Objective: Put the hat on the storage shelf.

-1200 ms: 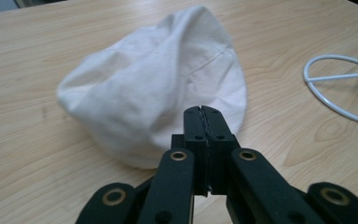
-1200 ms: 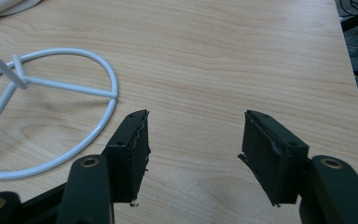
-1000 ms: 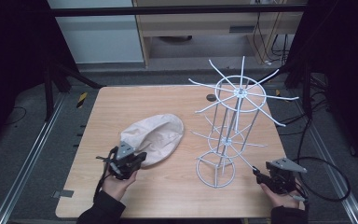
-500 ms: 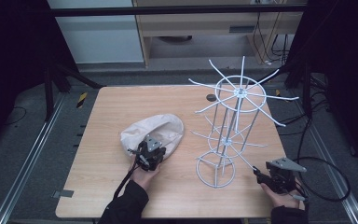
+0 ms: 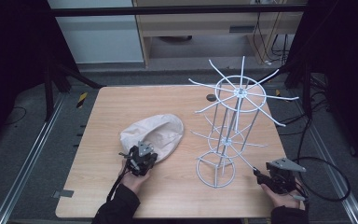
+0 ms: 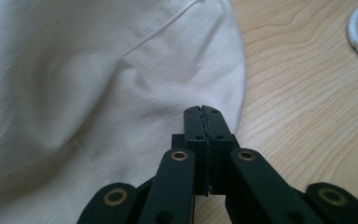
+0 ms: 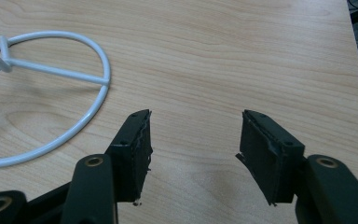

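A: How far along is the hat?

B: Barely begun. The cream fabric hat [image 5: 154, 136] lies flat on the table [image 5: 102, 112], left of centre toward the near edge, and nothing hangs on the white wire rack [image 5: 233, 126] beside it.

A: And the left gripper [image 6: 203, 111]?

B: Its jaws are pressed together at the hat's brim, with no cloth visibly caught between them.

A: The right gripper [image 7: 195, 140]?

B: Near the table's near right corner, jaws apart over bare wood, beside the rack's base ring. Gripping, lifting and hanging all remain.
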Action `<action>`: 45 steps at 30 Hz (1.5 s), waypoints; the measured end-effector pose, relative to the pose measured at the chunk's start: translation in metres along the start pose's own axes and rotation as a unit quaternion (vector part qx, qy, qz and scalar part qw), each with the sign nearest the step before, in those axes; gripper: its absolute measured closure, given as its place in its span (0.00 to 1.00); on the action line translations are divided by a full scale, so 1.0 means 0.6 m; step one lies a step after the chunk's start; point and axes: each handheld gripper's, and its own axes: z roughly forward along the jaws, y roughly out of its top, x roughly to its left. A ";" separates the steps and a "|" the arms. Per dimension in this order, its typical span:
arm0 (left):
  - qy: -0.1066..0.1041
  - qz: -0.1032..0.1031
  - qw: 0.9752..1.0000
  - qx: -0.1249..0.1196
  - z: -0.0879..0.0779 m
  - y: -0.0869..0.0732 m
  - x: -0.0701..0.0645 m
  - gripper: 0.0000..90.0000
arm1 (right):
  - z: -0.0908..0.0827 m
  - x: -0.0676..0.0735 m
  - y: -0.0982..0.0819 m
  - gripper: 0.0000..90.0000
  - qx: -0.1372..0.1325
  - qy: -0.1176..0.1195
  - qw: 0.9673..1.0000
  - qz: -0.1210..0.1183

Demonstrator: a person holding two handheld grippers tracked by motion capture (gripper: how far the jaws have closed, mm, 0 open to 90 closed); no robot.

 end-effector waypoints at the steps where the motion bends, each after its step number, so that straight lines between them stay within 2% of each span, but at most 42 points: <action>1: 0.000 -0.001 1.000 -0.001 -0.005 -0.001 0.002 1.00 | 0.001 -0.001 -0.001 0.48 0.000 -0.002 1.000 -0.003; 3: -0.002 0.000 1.000 -0.003 -0.012 -0.001 0.004 1.00 | 0.001 -0.001 -0.001 0.48 0.000 -0.002 1.000 -0.003; 5: -0.008 -0.005 1.000 -0.027 -0.047 0.004 0.011 1.00 | 0.000 -0.001 -0.001 0.48 0.000 -0.001 1.000 -0.003; 7: -0.002 -0.009 0.999 -0.050 -0.076 0.009 0.019 0.98 | 0.000 -0.001 -0.001 0.47 -0.003 -0.001 1.000 -0.003; 8: 0.003 -0.013 0.998 -0.062 -0.091 0.013 0.026 0.95 | -0.001 -0.001 -0.001 0.47 -0.003 -0.002 1.000 -0.001; 9: 0.003 -0.013 0.998 -0.062 -0.091 0.013 0.026 0.91 | -0.001 -0.001 -0.001 0.47 -0.003 -0.002 1.000 -0.001; 10: 0.008 -0.015 0.997 -0.079 -0.115 0.021 0.041 0.88 | 0.000 -0.002 -0.001 0.46 -0.003 -0.002 1.000 -0.001; 11: 0.014 -0.012 0.996 -0.086 -0.125 0.027 0.049 0.86 | 0.001 -0.002 -0.001 0.46 -0.002 -0.003 1.000 -0.002; 12: 0.014 -0.012 0.996 -0.086 -0.125 0.027 0.049 0.80 | 0.001 -0.002 -0.001 0.46 -0.002 -0.003 1.000 -0.002; 13: 0.015 -0.004 0.996 -0.089 -0.131 0.040 0.061 0.76 | 0.002 -0.002 -0.002 0.45 -0.001 -0.004 1.000 -0.005; 16: 0.012 0.007 0.996 -0.092 -0.124 0.062 0.074 0.64 | 0.003 0.000 -0.002 0.44 0.001 -0.002 1.000 -0.002; 18: 0.008 0.018 0.997 -0.081 -0.109 0.078 0.080 0.55 | 0.003 0.000 -0.002 0.44 0.001 -0.002 1.000 -0.003; 19: 0.004 0.026 0.997 -0.071 -0.097 0.085 0.082 0.52 | 0.004 -0.001 -0.002 0.44 0.000 -0.002 1.000 -0.005; 20: 0.008 0.035 0.998 -0.058 -0.087 0.092 0.083 0.48 | 0.004 -0.002 -0.002 0.43 0.000 -0.002 1.000 -0.005; 23: 0.014 0.057 0.998 -0.030 -0.058 0.102 0.084 0.47 | 0.004 -0.002 -0.002 0.43 0.001 0.002 1.000 -0.003; 24: 0.014 0.057 0.998 -0.030 -0.058 0.102 0.084 0.47 | 0.004 -0.002 -0.002 0.43 0.001 0.002 1.000 -0.003; 26: 0.013 0.063 0.998 -0.007 -0.031 0.107 0.084 0.48 | 0.004 -0.002 -0.002 0.43 0.002 0.004 1.000 -0.003; 29: 0.006 0.058 0.998 0.000 -0.020 0.107 0.086 0.53 | 0.004 -0.002 -0.002 0.43 0.002 0.005 1.000 -0.003; 31: 0.000 0.057 0.998 0.006 -0.015 0.105 0.088 0.64 | 0.005 -0.003 -0.002 0.43 0.003 0.004 1.000 -0.006; 32: -0.001 0.055 0.998 0.007 -0.015 0.105 0.089 0.77 | 0.006 -0.003 -0.001 0.43 0.003 0.005 1.000 -0.009; 33: -0.008 0.045 0.999 0.003 -0.016 0.105 0.093 0.84 | 0.006 -0.003 -0.001 0.43 0.003 0.005 1.000 -0.009; 35: -0.016 0.043 0.999 0.002 -0.020 0.105 0.098 0.95 | 0.006 -0.003 -0.001 0.43 0.003 0.006 1.000 -0.009; 38: -0.028 0.049 0.998 -0.004 -0.024 0.105 0.101 0.98 | 0.006 -0.003 -0.001 0.43 0.003 0.006 1.000 -0.010; 40: -0.038 0.064 0.997 -0.017 -0.033 0.105 0.100 0.98 | 0.006 -0.003 -0.001 0.43 0.004 0.006 1.000 -0.010; 44: -0.062 0.081 0.994 -0.042 -0.049 0.108 0.096 0.98 | 0.006 -0.003 -0.002 0.43 0.005 0.006 1.000 -0.010; 45: -0.062 0.081 0.994 -0.042 -0.049 0.108 0.096 0.98 | 0.006 -0.003 -0.002 0.43 0.005 0.006 1.000 -0.010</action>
